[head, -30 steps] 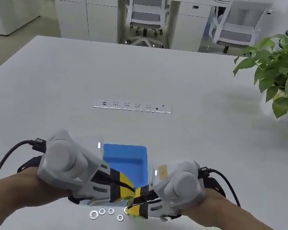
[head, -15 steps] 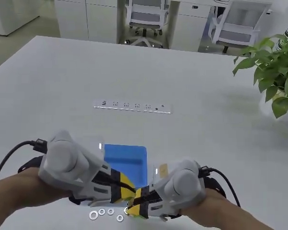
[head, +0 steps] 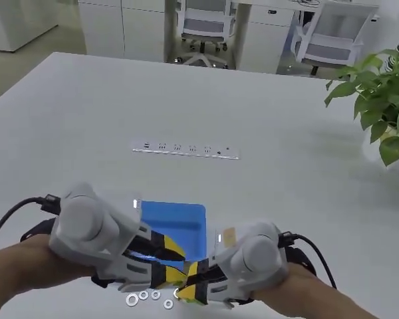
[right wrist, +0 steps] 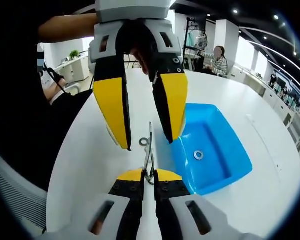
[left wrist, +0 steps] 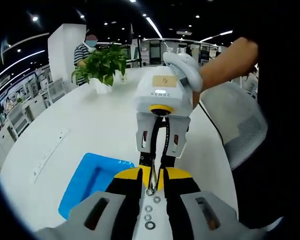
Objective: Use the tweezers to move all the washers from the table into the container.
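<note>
A thin pair of metal tweezers (right wrist: 149, 150) sticks out of my right gripper (right wrist: 149, 176), which is shut on its handle end. My left gripper (right wrist: 147, 142) faces it from the far side, open, one yellow finger (right wrist: 112, 105) on each side of the tweezer tips. One washer (right wrist: 143, 142) lies on the table right at the tips. Several more washers (head: 143, 296) lie in a short row by the near edge, below both grippers (head: 185, 269). The blue container (head: 176, 222) sits just beyond them with one washer (right wrist: 198, 155) inside.
A white power strip (head: 185, 149) lies across the middle of the white table (head: 286, 173). A potted plant (head: 382, 100) stands at the right edge, with office chairs behind the table. The near table edge is close under the grippers.
The camera has shifted a little. Both grippers stay tip to tip over the washers, with nothing visibly picked up or dropped.
</note>
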A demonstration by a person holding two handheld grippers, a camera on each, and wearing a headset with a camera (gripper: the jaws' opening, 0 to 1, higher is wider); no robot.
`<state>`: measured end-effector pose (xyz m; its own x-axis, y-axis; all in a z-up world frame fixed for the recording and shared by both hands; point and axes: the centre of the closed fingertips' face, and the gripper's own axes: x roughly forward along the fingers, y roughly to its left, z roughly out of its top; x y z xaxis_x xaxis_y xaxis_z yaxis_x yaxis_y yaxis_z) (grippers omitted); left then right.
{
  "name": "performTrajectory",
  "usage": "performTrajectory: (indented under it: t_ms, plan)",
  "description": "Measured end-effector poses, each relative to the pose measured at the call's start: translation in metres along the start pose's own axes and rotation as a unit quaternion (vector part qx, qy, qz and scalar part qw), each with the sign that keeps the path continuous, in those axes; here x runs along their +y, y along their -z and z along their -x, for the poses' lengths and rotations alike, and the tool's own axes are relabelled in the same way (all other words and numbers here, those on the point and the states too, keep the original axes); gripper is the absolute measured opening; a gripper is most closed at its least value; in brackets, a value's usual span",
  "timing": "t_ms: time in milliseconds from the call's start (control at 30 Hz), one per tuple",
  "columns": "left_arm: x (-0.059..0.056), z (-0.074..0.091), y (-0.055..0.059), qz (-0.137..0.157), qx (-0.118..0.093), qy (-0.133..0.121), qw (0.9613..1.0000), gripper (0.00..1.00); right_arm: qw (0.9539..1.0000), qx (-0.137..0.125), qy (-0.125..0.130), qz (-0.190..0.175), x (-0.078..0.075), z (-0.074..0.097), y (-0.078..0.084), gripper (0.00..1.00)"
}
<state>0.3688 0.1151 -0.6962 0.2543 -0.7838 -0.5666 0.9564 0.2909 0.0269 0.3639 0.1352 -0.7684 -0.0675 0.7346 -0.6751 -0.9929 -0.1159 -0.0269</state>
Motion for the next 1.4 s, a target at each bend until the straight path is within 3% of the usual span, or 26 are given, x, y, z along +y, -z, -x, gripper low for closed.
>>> performTrajectory:
  t_ms: [333,867,1400]
  plan:
    - [-0.001,0.011,0.008,0.029,-0.006,-0.017,0.9994,0.39,0.9999,0.003,0.003,0.011,0.001,0.009,-0.009,0.08]
    - [-0.003,0.034,0.017,0.081,-0.027,-0.061,0.9945,0.62,0.9996,0.008,0.002,0.025,0.003,0.025,-0.024,0.08]
    - [0.001,0.053,0.027,0.118,-0.041,-0.098,0.9873,0.74,0.9995,0.006,-0.007,0.029,-0.004,0.039,-0.042,0.08]
